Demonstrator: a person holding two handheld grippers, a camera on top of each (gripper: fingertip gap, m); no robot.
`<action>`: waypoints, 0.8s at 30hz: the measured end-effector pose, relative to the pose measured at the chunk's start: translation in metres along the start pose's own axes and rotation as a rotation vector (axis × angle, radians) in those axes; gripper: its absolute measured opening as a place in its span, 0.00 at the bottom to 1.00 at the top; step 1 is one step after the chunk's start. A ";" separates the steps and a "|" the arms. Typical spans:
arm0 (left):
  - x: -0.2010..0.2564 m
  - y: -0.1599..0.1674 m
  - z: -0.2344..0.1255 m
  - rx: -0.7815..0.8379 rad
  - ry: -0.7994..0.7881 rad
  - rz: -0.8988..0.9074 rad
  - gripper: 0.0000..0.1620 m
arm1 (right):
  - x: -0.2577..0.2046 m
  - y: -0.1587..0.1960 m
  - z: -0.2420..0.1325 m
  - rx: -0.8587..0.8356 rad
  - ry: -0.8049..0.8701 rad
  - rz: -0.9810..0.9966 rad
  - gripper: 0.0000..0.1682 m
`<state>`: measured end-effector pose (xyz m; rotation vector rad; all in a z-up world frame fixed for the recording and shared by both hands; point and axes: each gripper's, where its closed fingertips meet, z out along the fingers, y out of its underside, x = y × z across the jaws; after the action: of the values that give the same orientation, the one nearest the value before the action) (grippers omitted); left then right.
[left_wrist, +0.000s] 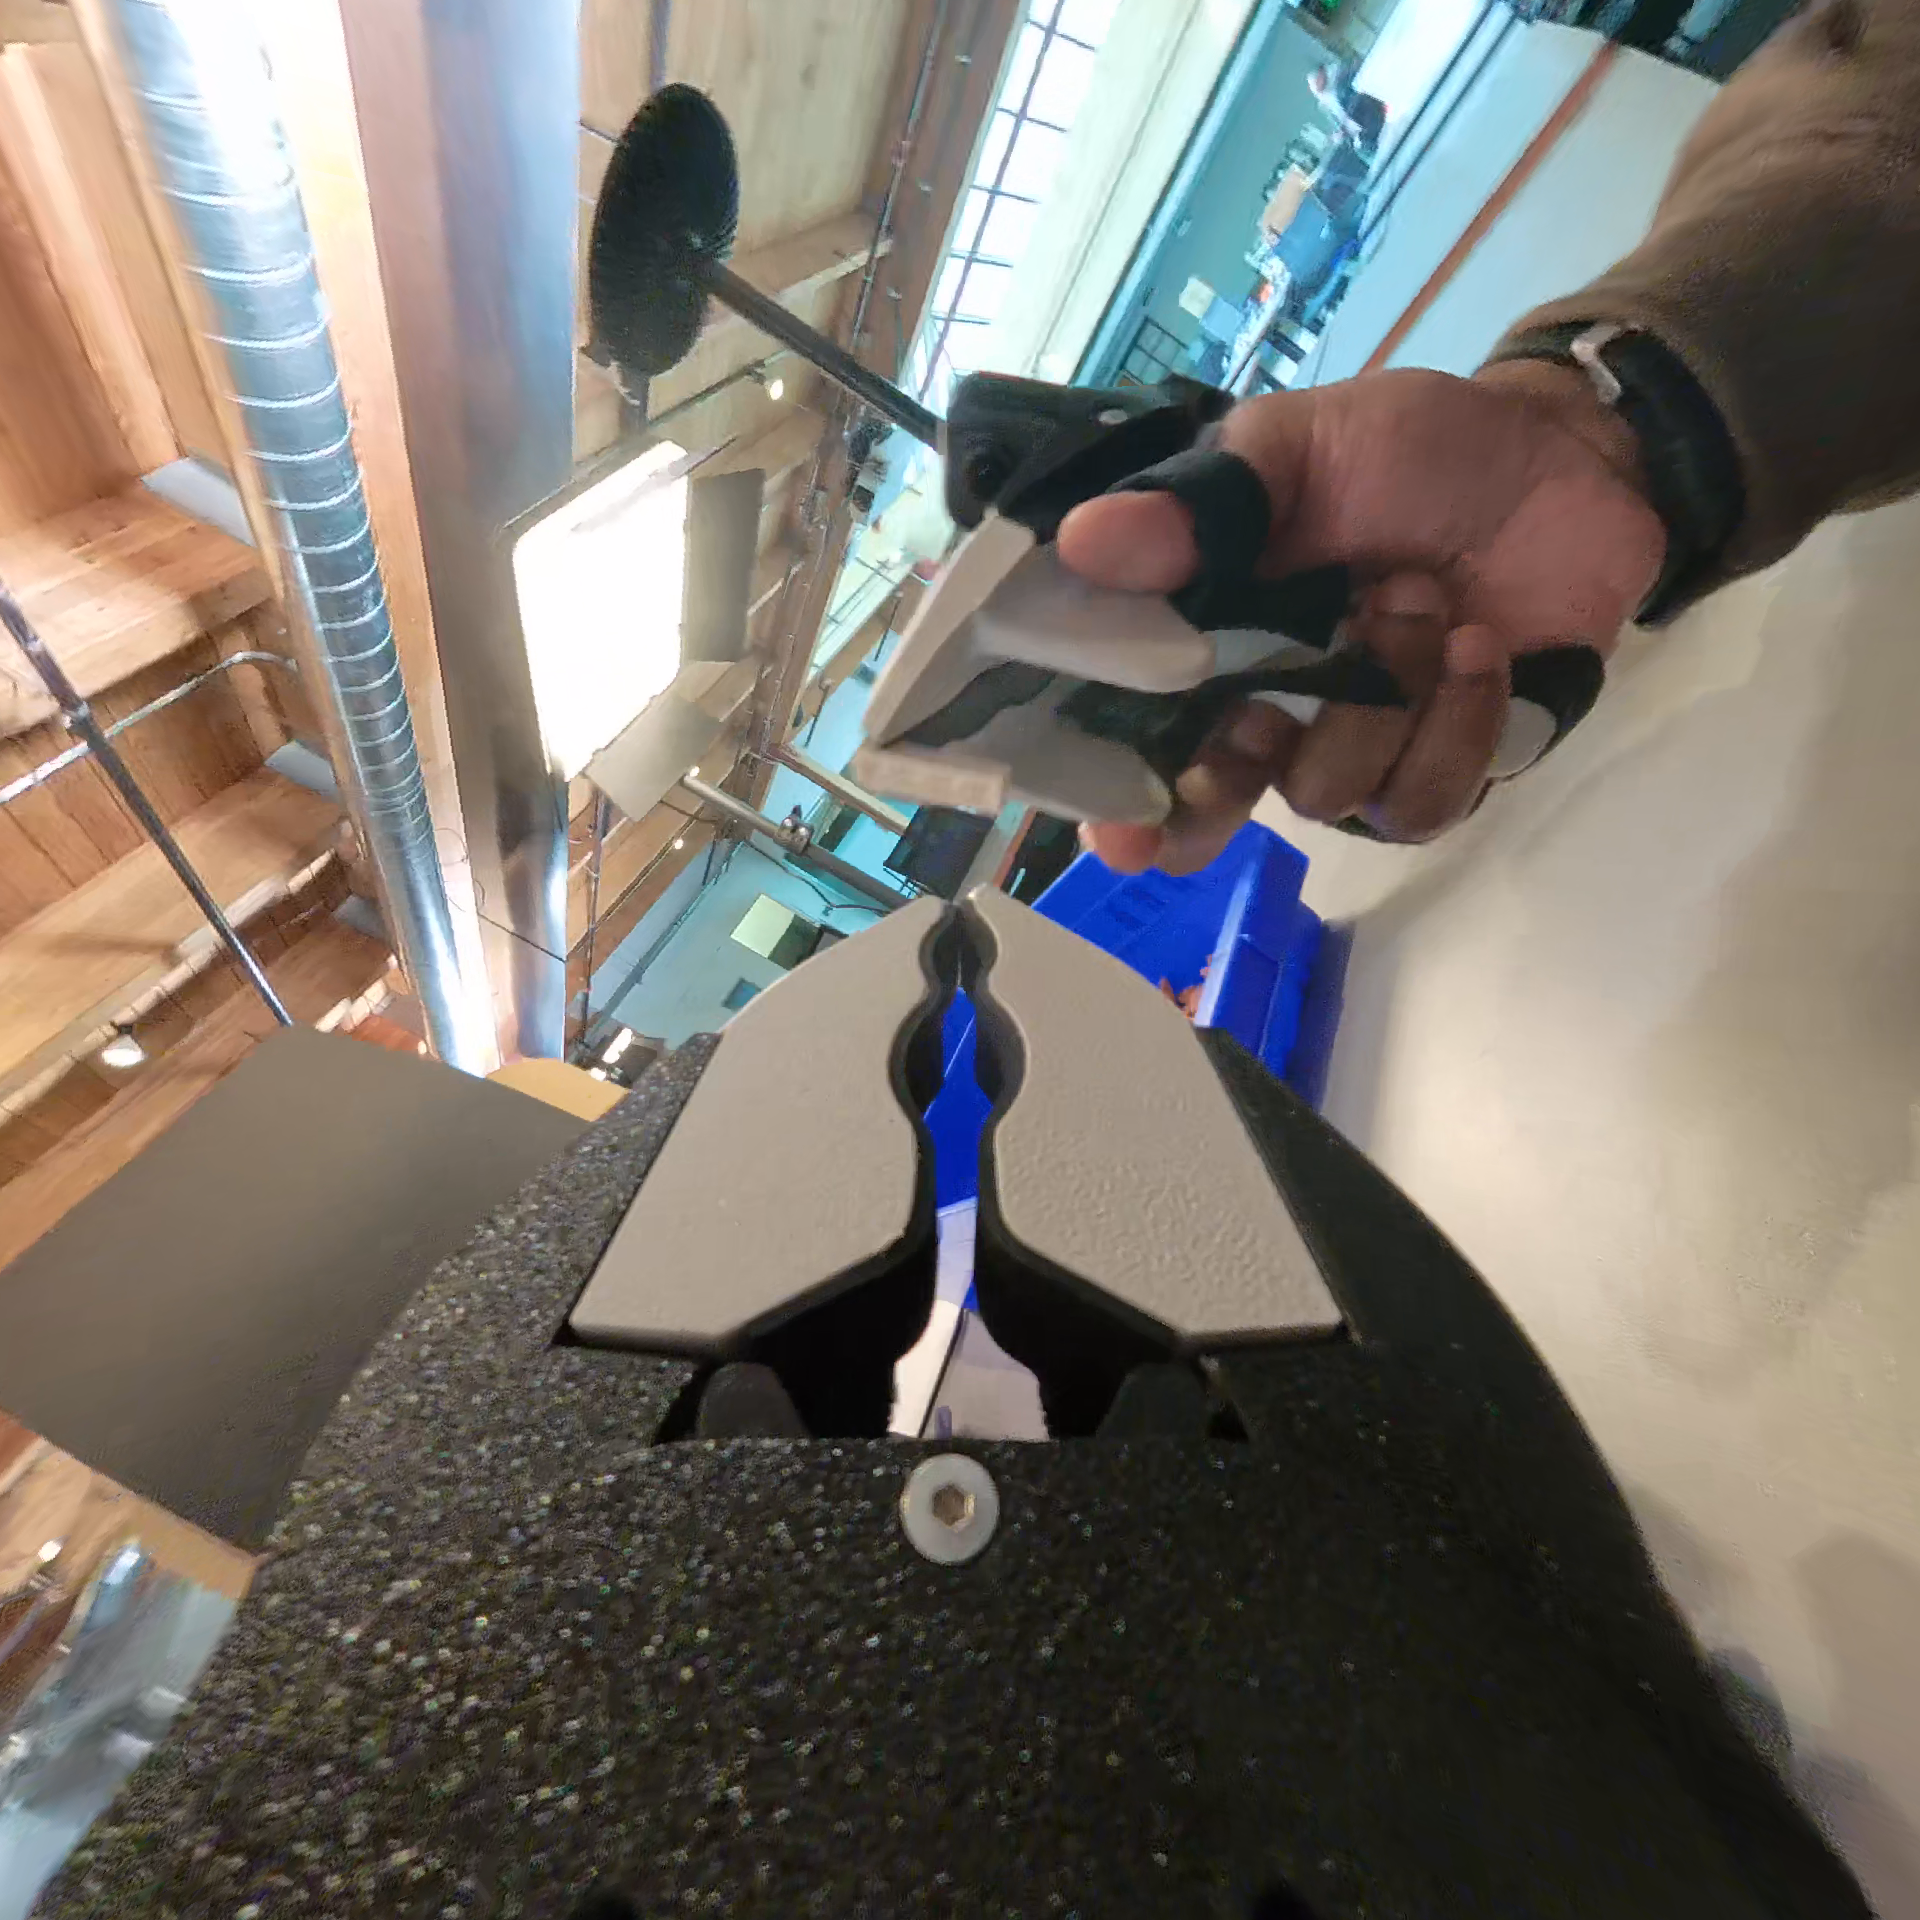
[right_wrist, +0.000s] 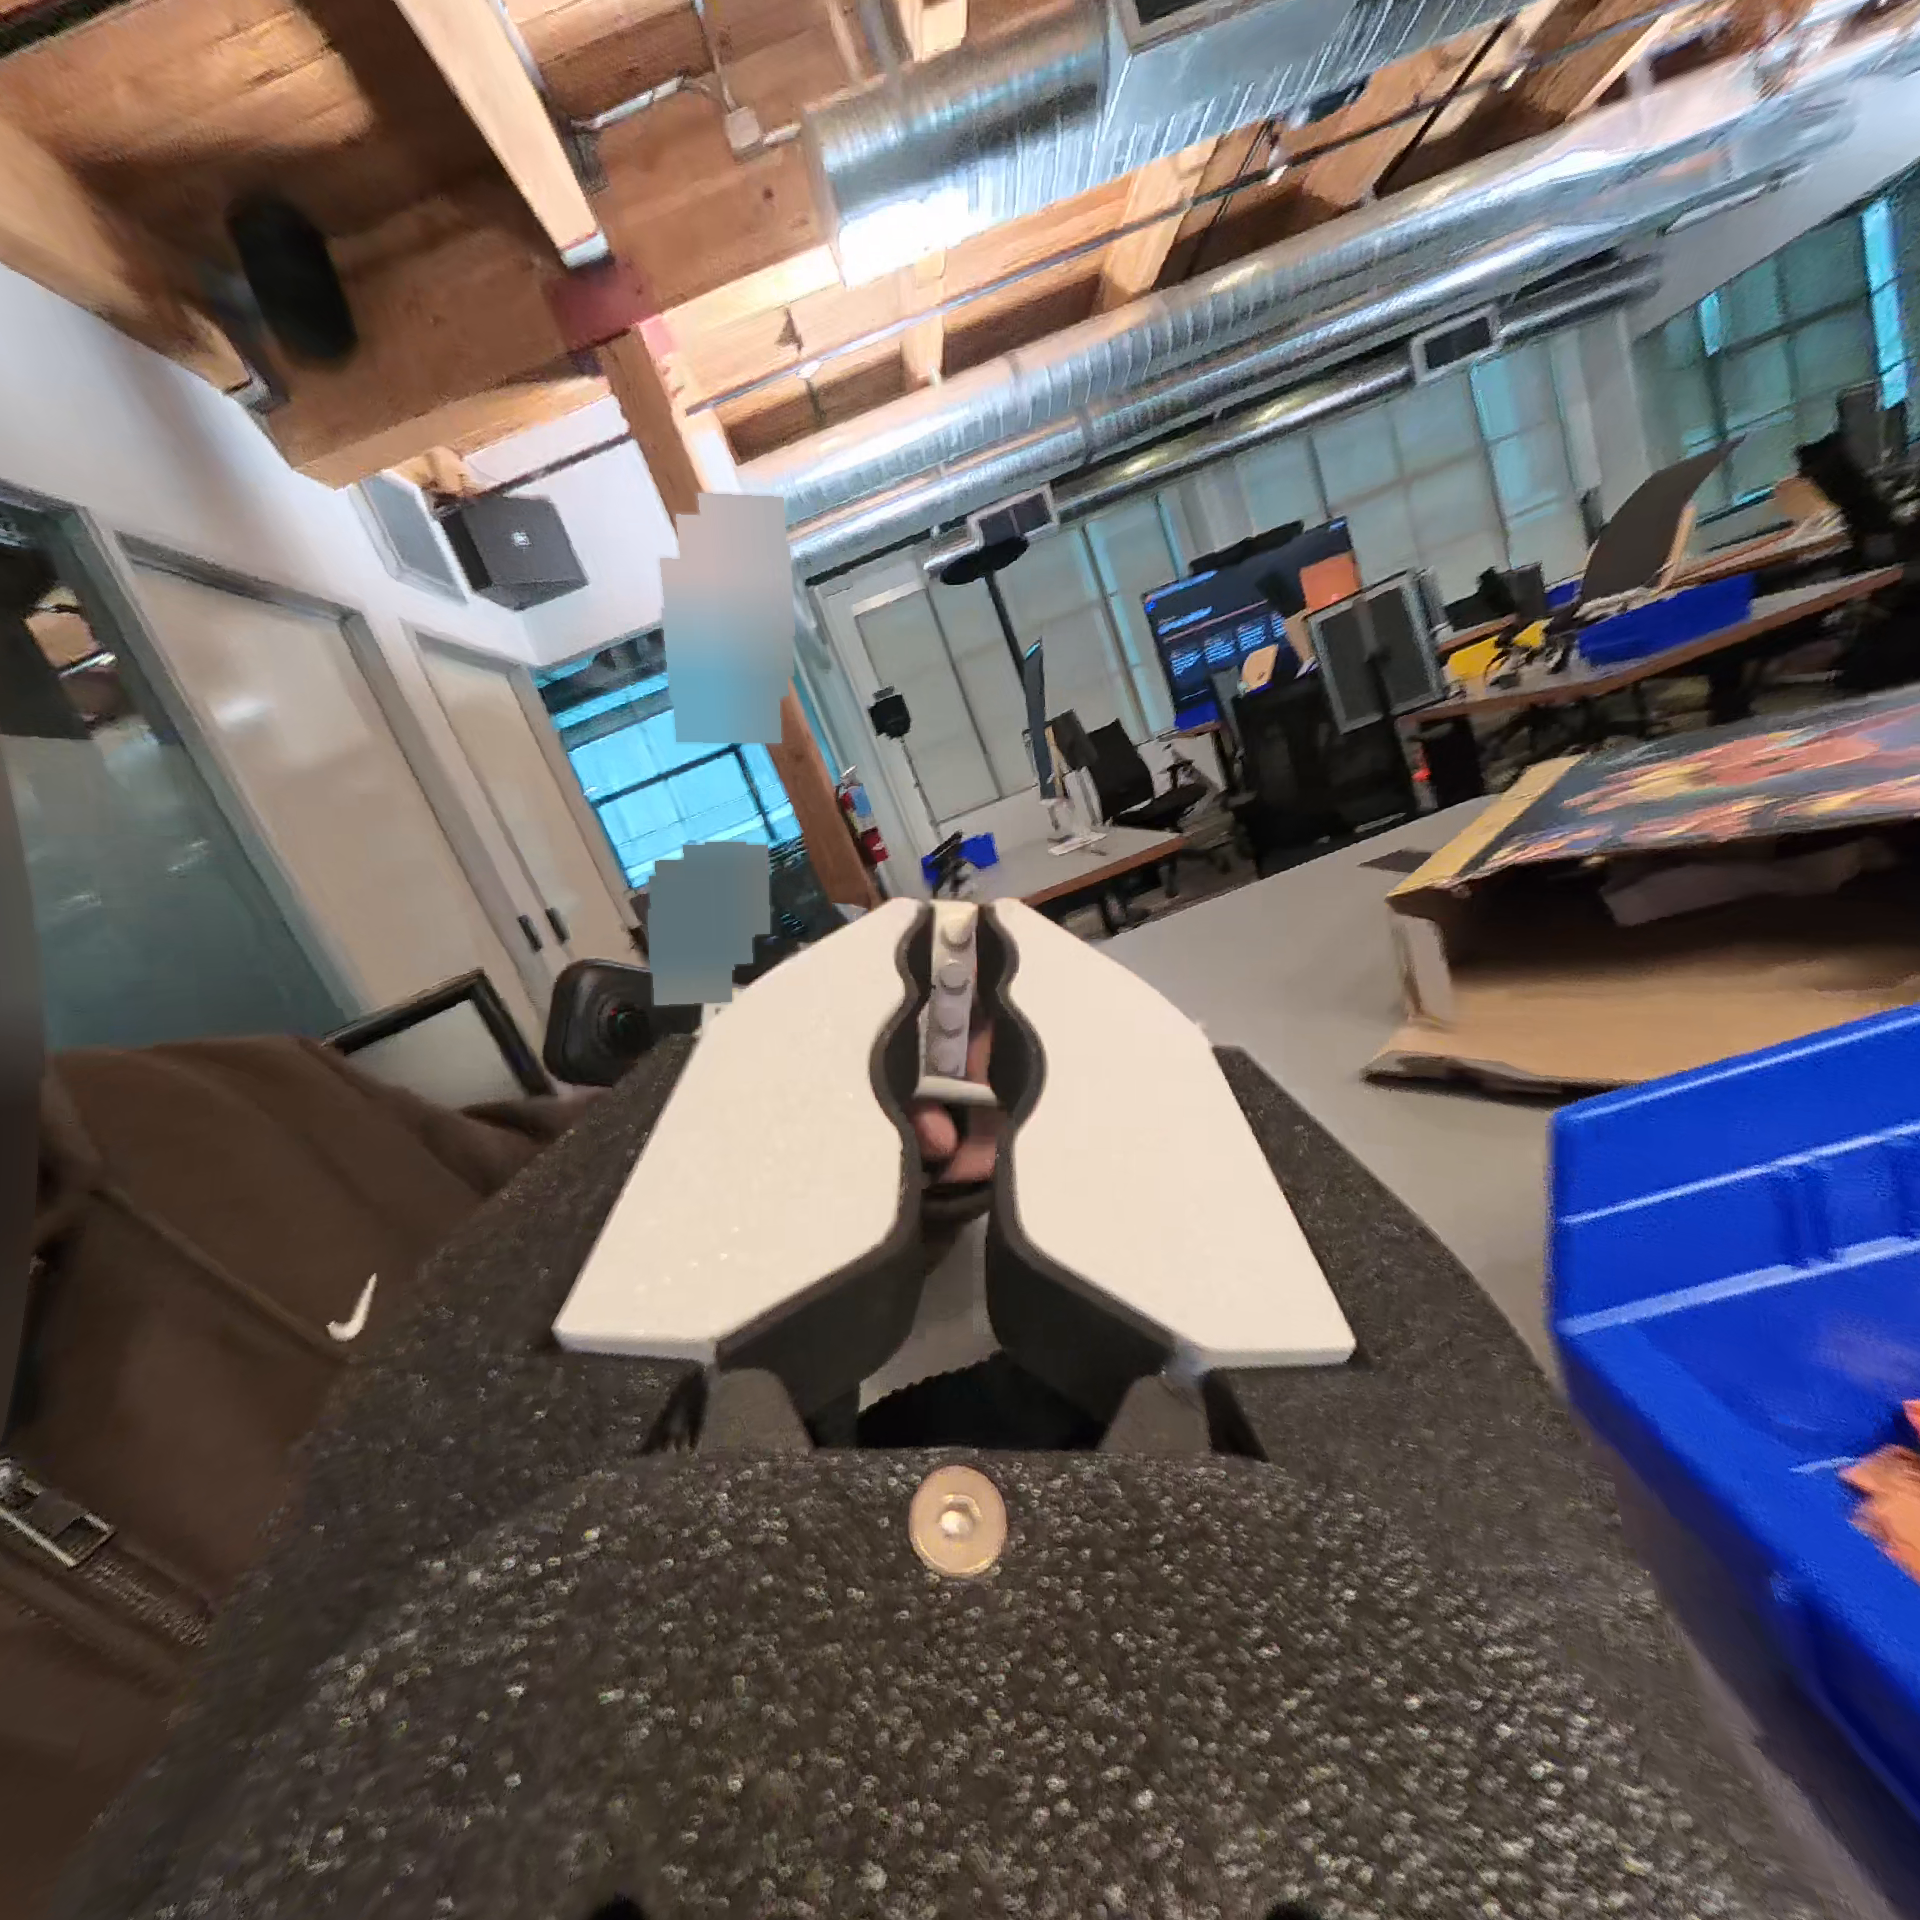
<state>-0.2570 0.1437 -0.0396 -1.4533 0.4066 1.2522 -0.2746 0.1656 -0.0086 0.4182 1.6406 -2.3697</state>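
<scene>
**Inspector A:** Left claw: fingertips meet and nothing sits between them, so it is closed and empty. It is tipped up toward the ceiling ducting.

**Inspector B:** And to its right?

**Inspector A:** In the left wrist view the right claw hangs just above and slightly right of the left tips, held in a person's hand. A pale plate projects from its tips. The blue bin stands on the grey tabletop behind them.

**Inspector B:** Confirmed from the right wrist view?

**Inspector A:** Yes. The right claw is clamped on a pale studded plate, a toy-brick piece. In this view its long axis runs along the fingers; in the left one it seems to lie across the tips, so I cannot settle that. The blue bin lies lower right, a flattened cardboard box beyond. The right claw carries the piece; the left is near but apart.
</scene>
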 end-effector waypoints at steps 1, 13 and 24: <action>-0.010 0.000 -0.003 0.015 -0.026 -0.041 0.00 | 0.003 -0.007 -0.006 0.026 0.014 -0.007 0.04; -0.002 -0.003 0.016 0.031 0.205 -0.774 0.13 | -0.002 0.017 0.008 -0.052 0.018 -0.112 0.04; 0.005 -0.012 0.016 0.107 0.342 -1.061 0.07 | -0.009 0.025 0.012 -0.089 0.013 -0.196 0.04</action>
<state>-0.2530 0.1637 -0.0352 -1.4599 -0.1023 0.1332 -0.2593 0.1464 -0.0231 0.2671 1.8629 -2.4218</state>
